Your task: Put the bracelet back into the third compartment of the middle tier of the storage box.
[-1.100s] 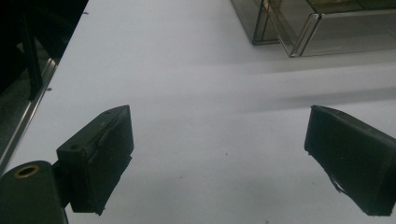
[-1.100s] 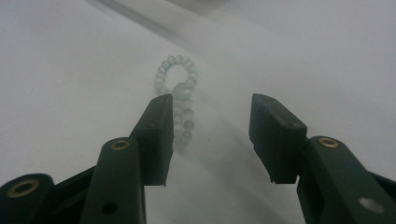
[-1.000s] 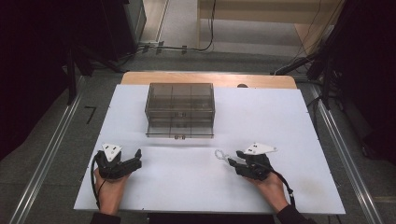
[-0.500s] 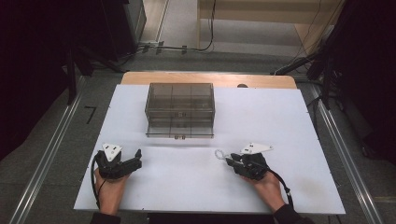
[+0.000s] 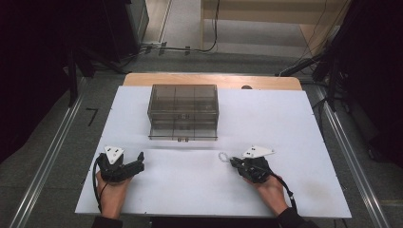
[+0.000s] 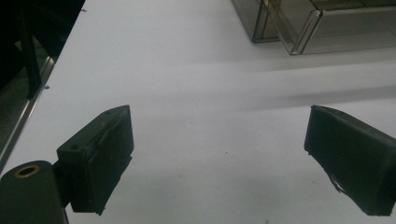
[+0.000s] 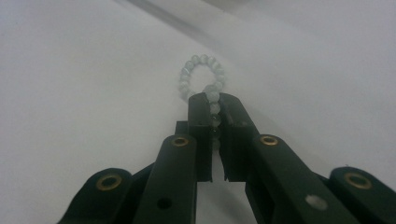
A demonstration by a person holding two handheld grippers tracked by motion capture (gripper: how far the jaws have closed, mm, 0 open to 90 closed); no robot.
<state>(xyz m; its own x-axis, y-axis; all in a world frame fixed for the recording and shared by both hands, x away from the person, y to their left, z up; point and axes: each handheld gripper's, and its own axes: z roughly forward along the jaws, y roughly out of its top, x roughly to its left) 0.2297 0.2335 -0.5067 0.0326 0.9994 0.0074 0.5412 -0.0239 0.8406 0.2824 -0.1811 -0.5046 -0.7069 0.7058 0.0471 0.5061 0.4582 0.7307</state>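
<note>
A small bracelet of pale beads (image 7: 201, 77) lies on the white table, its near side pinched between the jaws of my right gripper (image 7: 214, 100), which have just been closing on it. From above, the bead bracelet (image 5: 223, 156) pokes out to the left of the right gripper (image 5: 234, 162). At the table's front left, my left gripper (image 5: 140, 160) rests with its jaws wide apart and nothing between them; its fingertips (image 6: 105, 154) frame bare table. A smoky clear drawer box (image 5: 183, 111) stands mid-table behind both grippers, its bottom drawer (image 5: 183, 131) pulled out.
The white table top (image 5: 285, 118) lies on a wooden table (image 5: 266, 82). Metal rails (image 5: 50, 152) run along the floor on both sides. Dark equipment and cables stand beyond the far edge.
The right gripper's jaws have closed onto the bead bracelet. Both hands have stayed where they were.
</note>
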